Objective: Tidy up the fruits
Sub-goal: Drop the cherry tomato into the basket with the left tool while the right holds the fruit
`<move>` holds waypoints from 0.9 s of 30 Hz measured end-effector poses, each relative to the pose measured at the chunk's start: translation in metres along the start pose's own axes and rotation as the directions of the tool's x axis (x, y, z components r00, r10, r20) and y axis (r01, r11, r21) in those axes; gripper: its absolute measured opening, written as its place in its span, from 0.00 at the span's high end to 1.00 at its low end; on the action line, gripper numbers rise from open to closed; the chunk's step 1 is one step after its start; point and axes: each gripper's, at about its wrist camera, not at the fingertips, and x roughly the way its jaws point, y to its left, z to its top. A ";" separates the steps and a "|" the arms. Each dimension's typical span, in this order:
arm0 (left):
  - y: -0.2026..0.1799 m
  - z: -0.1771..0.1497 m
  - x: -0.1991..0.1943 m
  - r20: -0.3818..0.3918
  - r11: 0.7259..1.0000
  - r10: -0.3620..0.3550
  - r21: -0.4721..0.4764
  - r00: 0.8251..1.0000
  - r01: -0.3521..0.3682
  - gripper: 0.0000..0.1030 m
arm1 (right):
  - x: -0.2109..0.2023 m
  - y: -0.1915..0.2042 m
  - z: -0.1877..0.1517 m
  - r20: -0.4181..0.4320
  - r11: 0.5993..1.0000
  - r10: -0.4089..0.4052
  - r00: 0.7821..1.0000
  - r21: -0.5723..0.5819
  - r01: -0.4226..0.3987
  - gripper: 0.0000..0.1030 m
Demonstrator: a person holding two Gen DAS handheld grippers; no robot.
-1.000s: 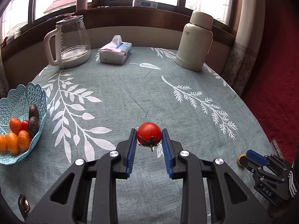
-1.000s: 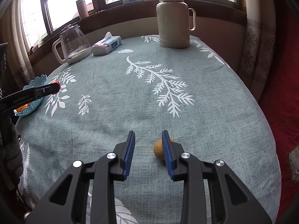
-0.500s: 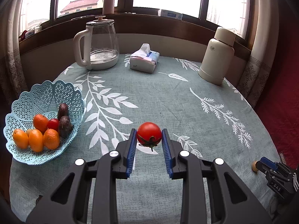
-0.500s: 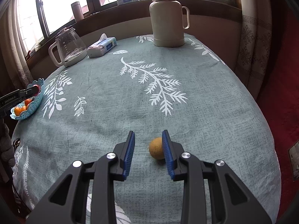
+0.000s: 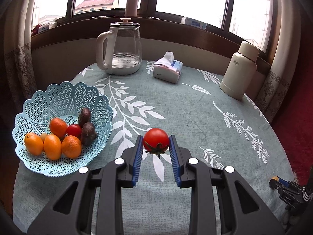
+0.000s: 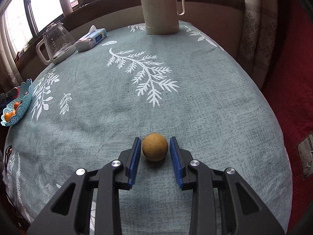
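Note:
My left gripper [image 5: 156, 146] is shut on a red tomato [image 5: 156, 139], held above the tablecloth a little to the right of a light blue lattice basket [image 5: 49, 101]. The basket holds several oranges, a small red tomato [image 5: 74, 130] and two dark purple fruits [image 5: 88, 130]. In the right wrist view a round tan fruit [image 6: 155, 149] lies on the cloth between the blue pads of my right gripper [image 6: 155, 148], which is open with a small gap on each side. The basket [image 6: 23, 96] shows far left there.
A glass kettle [image 5: 123, 52], a tissue pack [image 5: 168, 70] and a cream thermos [image 5: 240, 72] stand along the back of the round table. The table edge drops to a red surface [image 6: 293, 58] at the right. The right gripper's tip [image 5: 281, 184] shows low right.
My left gripper has carried the tomato leftward, bringing the basket fully into view. My right gripper has shifted so the tan fruit now sits centred between its pads instead of beside the right one.

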 end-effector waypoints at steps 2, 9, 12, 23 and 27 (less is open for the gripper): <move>0.007 0.002 -0.003 0.010 1.000 0.007 -0.011 1.000 -0.007 0.73 | 0.001 0.002 0.000 -0.001 1.000 -0.013 1.000 -0.007 0.013 0.71; 0.045 0.010 -0.011 0.040 0.996 0.069 -0.057 0.997 -0.067 0.73 | -0.004 0.006 0.006 0.015 1.000 -0.002 1.000 0.008 0.002 0.75; 0.066 0.016 -0.014 0.054 0.992 0.107 -0.079 0.993 -0.102 0.73 | -0.006 0.012 0.012 0.026 1.000 0.014 1.000 0.008 -0.014 0.75; 0.145 0.035 -0.008 0.062 0.962 0.229 -0.167 0.971 -0.216 0.72 | 0.000 0.055 0.031 0.026 0.997 0.077 0.997 -0.028 -0.076 0.75; 0.170 0.036 -0.006 0.059 0.949 0.243 -0.220 0.968 -0.225 0.41 | 0.002 0.072 0.038 0.025 0.994 0.098 0.995 -0.046 -0.097 0.75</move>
